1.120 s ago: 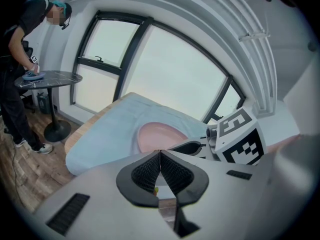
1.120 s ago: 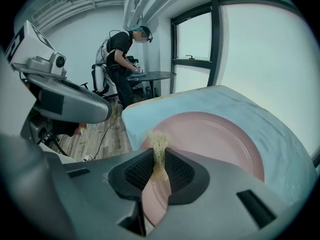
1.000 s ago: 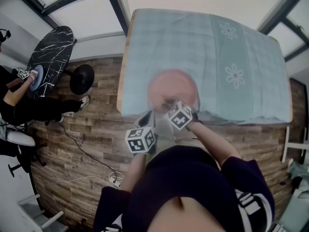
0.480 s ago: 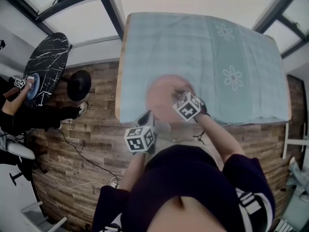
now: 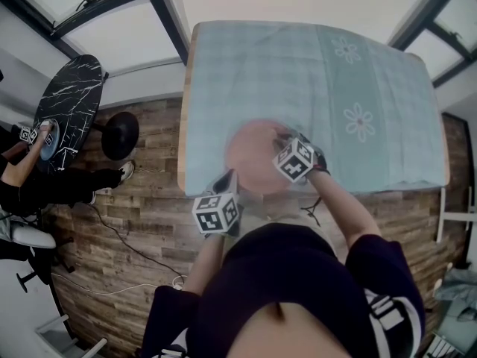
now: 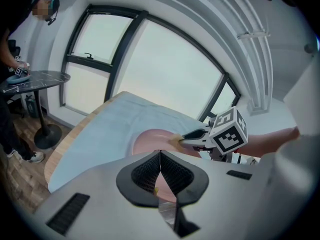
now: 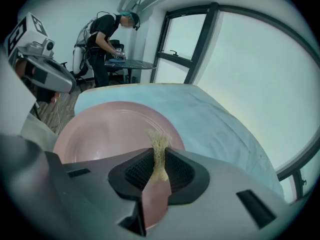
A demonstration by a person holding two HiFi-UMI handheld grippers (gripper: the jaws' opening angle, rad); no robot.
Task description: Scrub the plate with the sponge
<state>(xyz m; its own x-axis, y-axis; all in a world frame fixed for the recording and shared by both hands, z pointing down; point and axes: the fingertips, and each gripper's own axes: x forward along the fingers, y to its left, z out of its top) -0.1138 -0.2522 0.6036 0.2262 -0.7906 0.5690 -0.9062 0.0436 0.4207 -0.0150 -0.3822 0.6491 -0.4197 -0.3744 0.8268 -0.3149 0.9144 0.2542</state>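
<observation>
A pink plate (image 5: 257, 155) lies on the light blue tablecloth (image 5: 358, 66) near the table's front edge. My left gripper (image 5: 229, 182) sits at the plate's near left rim; in the left gripper view its jaws (image 6: 160, 156) are shut with the plate rim (image 6: 150, 139) between them. My right gripper (image 5: 282, 144) is over the plate's right part, shut on a thin yellowish sponge (image 7: 159, 151) that sticks up between its pads. The plate (image 7: 110, 131) fills the space ahead of it. In the left gripper view the sponge tip (image 6: 175, 142) touches the plate.
The table's wooden edge (image 5: 184, 125) runs along the left. On the wood floor to the left stand a black round marble table (image 5: 67, 99) and a black pedestal base (image 5: 119, 134), with another person (image 7: 102, 39) working there. Windows lie beyond the table.
My right gripper has moved with the sponge from the plate's near edge toward its right and far side. The left gripper has stayed at the rim.
</observation>
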